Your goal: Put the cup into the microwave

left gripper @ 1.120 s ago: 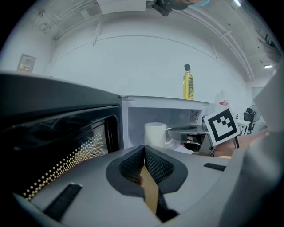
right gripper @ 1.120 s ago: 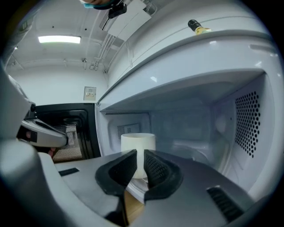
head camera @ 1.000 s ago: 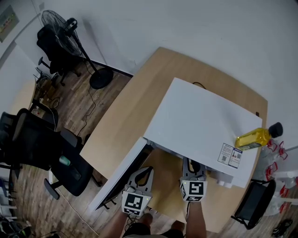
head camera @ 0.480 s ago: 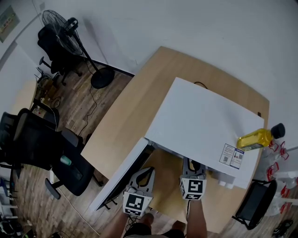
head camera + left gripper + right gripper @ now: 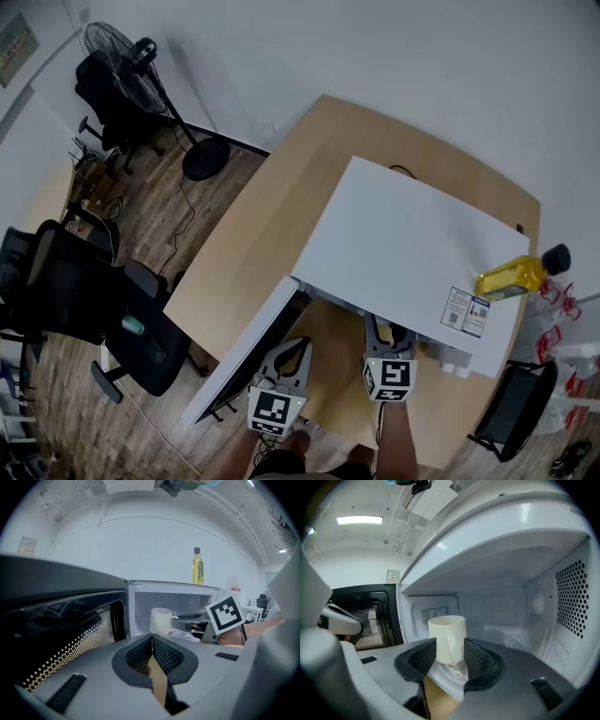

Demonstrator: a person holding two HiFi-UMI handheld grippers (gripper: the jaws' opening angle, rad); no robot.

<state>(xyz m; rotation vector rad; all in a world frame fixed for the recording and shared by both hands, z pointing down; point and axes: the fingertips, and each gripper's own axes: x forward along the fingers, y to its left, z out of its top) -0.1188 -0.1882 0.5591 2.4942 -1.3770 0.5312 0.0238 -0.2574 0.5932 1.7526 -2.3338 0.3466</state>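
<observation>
A white cup [image 5: 448, 637] stands upright on the turntable inside the white microwave [image 5: 412, 244]. It also shows in the left gripper view as the cup [image 5: 161, 620]. My right gripper [image 5: 450, 651] reaches into the cavity. Its jaws are opening, with the cup's handle in the gap and the pads off it. From the head view only the right gripper's [image 5: 387, 333] back part shows under the microwave's top. My left gripper [image 5: 153, 641] is shut on nothing and hangs in front of the open door [image 5: 246, 352], left of the right one.
A bottle of yellow oil [image 5: 511, 278] stands on the microwave's top at its right end. The microwave sits on a wooden table [image 5: 272, 225]. Black office chairs [image 5: 84, 300] and a floor fan [image 5: 131, 66] stand to the left on the wood floor.
In the head view the right gripper's fingers stand slightly wider apart than before. Neither hand has shifted, and the left gripper looks the same.
</observation>
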